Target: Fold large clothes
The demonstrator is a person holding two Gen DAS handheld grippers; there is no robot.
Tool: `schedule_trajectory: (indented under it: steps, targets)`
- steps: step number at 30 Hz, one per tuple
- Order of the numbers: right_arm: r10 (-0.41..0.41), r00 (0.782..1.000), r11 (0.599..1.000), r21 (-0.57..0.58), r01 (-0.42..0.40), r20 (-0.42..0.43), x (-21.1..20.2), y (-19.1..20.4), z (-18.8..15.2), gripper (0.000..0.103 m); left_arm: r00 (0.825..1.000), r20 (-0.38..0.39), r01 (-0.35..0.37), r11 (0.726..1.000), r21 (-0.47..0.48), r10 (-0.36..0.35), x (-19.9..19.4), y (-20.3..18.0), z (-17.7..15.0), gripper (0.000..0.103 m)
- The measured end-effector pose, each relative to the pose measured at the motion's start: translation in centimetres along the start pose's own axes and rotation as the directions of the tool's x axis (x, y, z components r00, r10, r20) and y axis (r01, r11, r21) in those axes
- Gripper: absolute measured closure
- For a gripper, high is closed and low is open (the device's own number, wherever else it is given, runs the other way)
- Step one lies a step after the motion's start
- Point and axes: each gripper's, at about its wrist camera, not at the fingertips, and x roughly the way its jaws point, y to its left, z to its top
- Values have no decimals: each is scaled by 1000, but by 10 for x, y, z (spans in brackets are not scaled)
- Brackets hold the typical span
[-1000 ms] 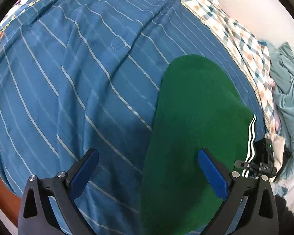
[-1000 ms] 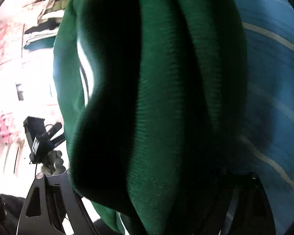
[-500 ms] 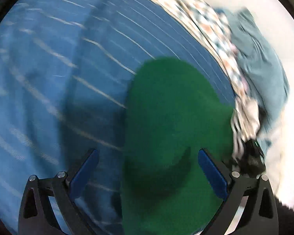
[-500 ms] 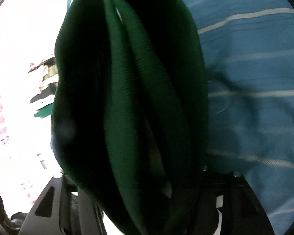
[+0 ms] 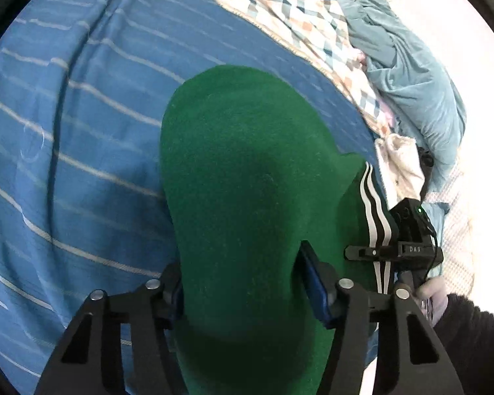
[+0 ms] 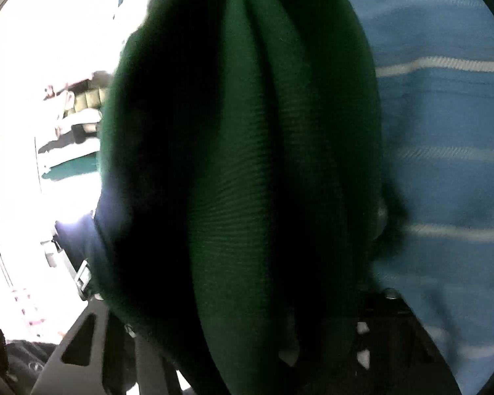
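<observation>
A folded green garment [image 5: 247, 177] with white and black side stripes [image 5: 375, 204] lies over the blue striped bedsheet [image 5: 82, 115]. My left gripper [image 5: 243, 283] is shut on its near end, its blue pads pressing the thick fold from both sides. My right gripper shows at the right of the left wrist view [image 5: 395, 250], at the garment's striped edge. In the right wrist view the bunched green folds [image 6: 247, 181] fill the frame and hide the fingertips; the cloth runs down between the jaws, which are shut on it.
A checked blanket [image 5: 296, 23] and a teal garment [image 5: 408, 75] lie along the bed's far right edge. A white fluffy cloth [image 5: 398, 161] sits near them. Shelves with clothes [image 6: 79, 115] show at the left in the right wrist view.
My left gripper was open above the garment and has closed on its near end. The green garment now sits centred between the left fingers. The right gripper keeps its hold.
</observation>
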Motion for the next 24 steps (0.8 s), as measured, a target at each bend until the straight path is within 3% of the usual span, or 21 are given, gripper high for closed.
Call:
schedule_trajectory:
  steps: [3,4,9,15,20,24]
  targets:
    - [58,997,998,7,-58,43,-9,28,-2,59,1000,16,17,1000,-2,-16,-12,-1,16,49]
    - [74,996,997,-3,-73,57,-35,31,3,59,999,23,23,1000,0,-23,-17,-2,24,49]
    - [106,988,994,-45,-102,111,-47,82,39,59,998,53,34,999,38,-36,-27,-13,77,49]
    - [128,975,990,-77,-116,184,-59,133,126,59,996,79,36,990,133,-47,-19,-35,190,49]
    - [133,964,988,-102,-113,230,-54,169,226,59,994,94,42,984,174,-59,10,-38,298,49]
    - [120,965,989,-114,-95,235,-52,167,298,59,993,97,41,980,194,-61,45,-21,373,49]
